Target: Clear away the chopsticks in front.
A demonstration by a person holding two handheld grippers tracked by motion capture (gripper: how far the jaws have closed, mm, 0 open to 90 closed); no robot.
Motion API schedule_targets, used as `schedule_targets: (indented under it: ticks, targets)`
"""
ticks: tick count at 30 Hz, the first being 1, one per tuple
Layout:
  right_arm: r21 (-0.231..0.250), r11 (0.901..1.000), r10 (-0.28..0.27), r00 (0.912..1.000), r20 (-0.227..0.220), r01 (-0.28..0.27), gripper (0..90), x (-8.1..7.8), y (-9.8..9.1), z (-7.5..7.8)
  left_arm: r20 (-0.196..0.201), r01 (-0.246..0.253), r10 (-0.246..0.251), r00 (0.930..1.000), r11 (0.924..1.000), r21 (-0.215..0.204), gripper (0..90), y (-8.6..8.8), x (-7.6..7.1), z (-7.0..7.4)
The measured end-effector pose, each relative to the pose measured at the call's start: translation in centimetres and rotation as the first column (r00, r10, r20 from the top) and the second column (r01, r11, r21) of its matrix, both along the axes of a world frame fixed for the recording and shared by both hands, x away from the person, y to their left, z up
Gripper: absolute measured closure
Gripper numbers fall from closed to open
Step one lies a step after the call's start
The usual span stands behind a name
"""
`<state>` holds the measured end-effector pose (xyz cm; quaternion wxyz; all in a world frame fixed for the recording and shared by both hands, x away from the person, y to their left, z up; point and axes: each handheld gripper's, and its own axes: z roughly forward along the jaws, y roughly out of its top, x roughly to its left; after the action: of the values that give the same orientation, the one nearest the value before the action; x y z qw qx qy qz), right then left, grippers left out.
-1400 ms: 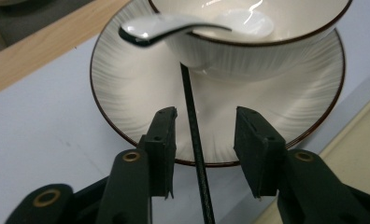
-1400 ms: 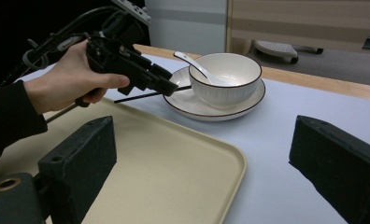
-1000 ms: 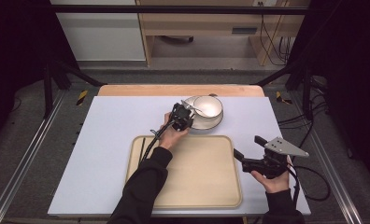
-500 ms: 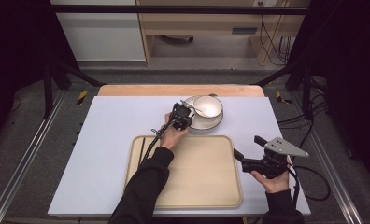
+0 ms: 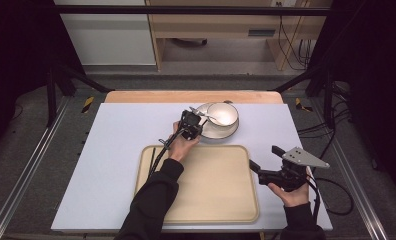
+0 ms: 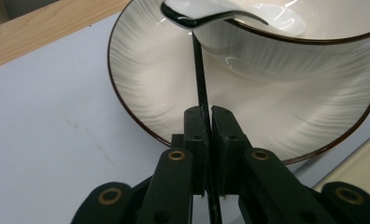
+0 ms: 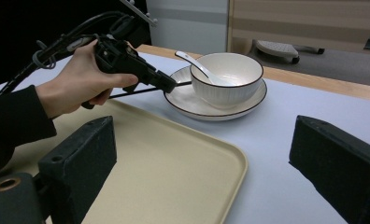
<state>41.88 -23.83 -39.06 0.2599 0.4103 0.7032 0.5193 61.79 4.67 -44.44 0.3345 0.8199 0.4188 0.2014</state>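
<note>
A white bowl (image 5: 225, 113) with a white spoon (image 5: 205, 116) resting in it stands on a ribbed white plate (image 5: 217, 133) at the table's far middle. My left gripper (image 5: 197, 131) is at the plate's near-left rim, shut on a thin black stick (image 6: 199, 70) that points at the bowl (image 6: 304, 51) under the spoon's handle (image 6: 206, 11). In the right gripper view the stick (image 7: 127, 93) runs level through the left gripper (image 7: 171, 86). My right gripper (image 5: 265, 157) is held open above the table just right of the tray, with nothing between its jaws.
A beige tray (image 5: 211, 195) lies bare in front of the person on the pale blue table cover (image 5: 111, 150). A wooden strip (image 5: 136, 96) edges the table's far side. Cables trail from both grippers, one off the right edge (image 5: 336, 200).
</note>
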Motion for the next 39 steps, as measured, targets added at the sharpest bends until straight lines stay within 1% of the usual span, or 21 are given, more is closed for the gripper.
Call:
schedule_targets:
  ticks: [1,2,5,8,12,16,17,18,20,22,25,26,29,30,31,32,34,36,37,38,39]
  targets:
    - [-0.001,1.0000,0.003,1.0000,0.000,-0.003,7.6,0.0,0.0,0.0,0.007,-0.002,0.002,1.0000,1.0000,-0.004,84.6,0.2,-0.1,0.1]
    - [-0.003,1.0000,0.002,1.0000,-0.001,-0.002,7.6,0.0,0.0,0.0,0.006,-0.004,0.004,1.0000,0.9999,-0.011,84.6,0.5,-0.2,0.3]
    - [-0.002,1.0000,0.002,1.0000,0.001,-0.002,7.6,0.0,0.1,0.0,0.017,-0.023,0.023,0.9996,0.9993,-0.029,84.7,1.4,-0.6,0.8]
    - [-0.002,1.0000,0.001,1.0000,0.001,-0.001,7.6,0.0,0.1,0.0,0.026,-0.031,0.031,0.9992,0.9993,-0.021,84.8,2.4,-1.1,1.5]
    - [-0.003,1.0000,-0.001,1.0000,-0.005,0.001,7.6,0.0,0.2,0.0,0.035,-0.055,0.056,0.9978,0.9980,-0.031,84.8,3.5,-1.7,2.3]
    - [-0.004,1.0000,0.002,1.0000,-0.006,-0.002,7.6,-0.1,0.3,0.0,0.043,-0.086,0.087,0.9953,0.9957,-0.036,84.8,4.6,-2.4,2.6]
    - [-0.004,1.0000,0.002,1.0000,-0.005,-0.002,7.6,-0.1,0.3,0.0,0.045,-0.093,0.094,0.9946,0.9952,-0.029,84.8,4.9,-2.6,2.7]
    - [-0.006,1.0000,0.002,1.0000,-0.005,-0.002,7.6,-0.1,0.4,0.0,0.049,-0.101,0.103,0.9935,0.9944,-0.031,84.8,5.2,-2.8,2.7]
    - [-0.006,1.0000,0.002,1.0000,-0.003,-0.002,7.6,-0.1,0.4,0.0,0.053,-0.114,0.116,0.9919,0.9927,-0.038,84.8,5.9,-3.4,2.9]
    - [-0.005,1.0000,0.000,1.0000,-0.004,0.000,7.6,-0.1,0.3,0.0,0.056,-0.125,0.128,0.9902,0.9904,-0.059,84.8,6.5,-4.0,3.1]
    - [-0.006,1.0000,0.000,1.0000,-0.002,0.000,7.6,-0.1,0.3,0.0,0.069,-0.148,0.153,0.9858,0.9861,-0.076,84.8,7.4,-5.2,3.4]
    - [-0.006,1.0000,0.000,1.0000,-0.002,0.000,7.6,-0.1,0.4,0.0,0.077,-0.155,0.161,0.9840,0.9850,-0.076,84.8,7.7,-5.7,3.5]
    - [-0.008,1.0000,0.003,1.0000,-0.003,-0.003,7.6,-0.1,0.4,0.0,0.097,-0.178,0.186,0.9778,0.9805,-0.084,84.7,8.3,-7.4,3.9]
    - [-0.009,0.9999,0.003,1.0000,-0.001,-0.003,7.6,-0.1,0.4,0.0,0.109,-0.191,0.201,0.9736,0.9770,-0.095,84.7,8.4,-8.1,4.0]
    - [-0.009,1.0000,0.003,1.0000,-0.003,-0.003,7.6,-0.1,0.5,0.0,0.112,-0.194,0.205,0.9723,0.9756,-0.103,84.7,8.6,-8.7,4.1]
    - [-0.009,0.9999,0.004,1.0000,-0.003,-0.004,7.6,-0.1,0.5,-0.1,0.119,-0.200,0.214,0.9695,0.9727,-0.117,84.7,8.7,-9.4,4.2]
    - [-0.011,0.9999,0.004,1.0000,-0.005,-0.004,7.6,-0.1,0.6,-0.1,0.137,-0.213,0.230,0.9635,0.9683,-0.130,84.7,9.0,-10.7,4.3]
    - [-0.010,0.9999,0.006,1.0000,-0.007,-0.006,7.6,-0.1,0.6,-0.1,0.147,-0.218,0.239,0.9599,0.9654,-0.143,84.6,9.2,-11.9,4.4]
    - [-0.011,0.9999,0.006,1.0000,-0.005,-0.007,7.6,-0.1,0.7,-0.1,0.150,-0.219,0.243,0.9583,0.9628,-0.158,84.7,9.4,-12.4,4.3]
    - [-0.012,0.9999,0.007,1.0000,-0.005,-0.007,7.6,-0.1,0.7,0.0,0.152,-0.220,0.244,0.9577,0.9626,-0.158,84.7,9.5,-12.9,4.3]
    - [-0.011,0.9999,0.008,1.0000,-0.004,-0.008,7.6,-0.1,0.7,0.0,0.159,-0.226,0.252,0.9546,0.9604,-0.163,84.7,9.6,-13.4,4.3]
